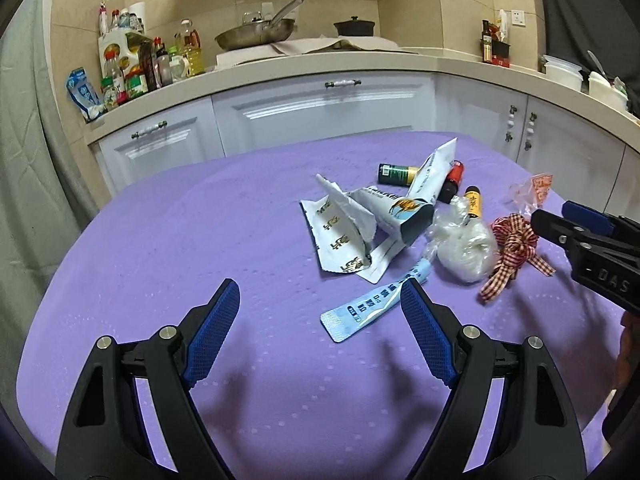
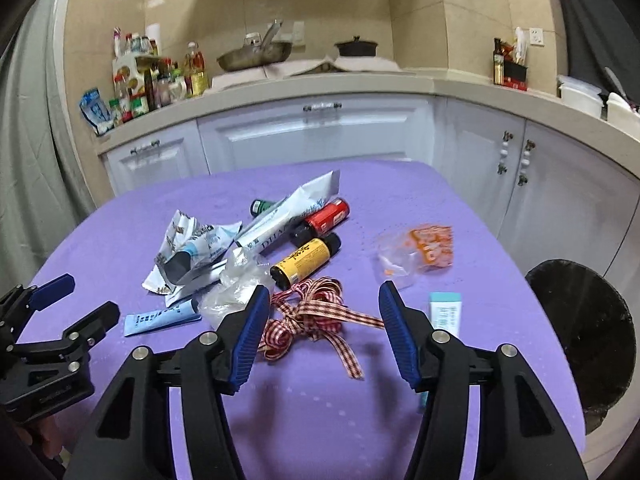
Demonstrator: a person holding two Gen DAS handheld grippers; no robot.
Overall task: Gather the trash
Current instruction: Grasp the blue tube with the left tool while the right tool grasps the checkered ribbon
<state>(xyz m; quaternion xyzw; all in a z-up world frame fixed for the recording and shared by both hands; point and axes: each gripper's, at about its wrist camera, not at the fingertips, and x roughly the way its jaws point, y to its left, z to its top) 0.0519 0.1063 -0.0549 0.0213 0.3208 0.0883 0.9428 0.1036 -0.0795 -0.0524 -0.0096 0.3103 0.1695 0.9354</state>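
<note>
Approach step: both the left gripper (image 1: 320, 320) and right gripper (image 2: 320, 328) hang released and empty above the table (image 2: 400, 420); the right one next must drop and clench on the checked ribbon (image 2: 316, 320) lying mid-table, well short of the bin (image 2: 580, 340) off the right edge

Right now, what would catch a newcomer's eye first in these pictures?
A heap of trash sits mid-table on the purple cloth: torn wrappers, small bottles and a red checked ribbon. Two hand-held grippers, left and right, hover open before it, and a black bin waits at the right edge.

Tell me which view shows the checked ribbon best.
The right wrist view: the checked ribbon lies whole and near, just beyond the right claw. In the left wrist view the ribbon is smaller, off near the right edge, though unhidden.
</note>
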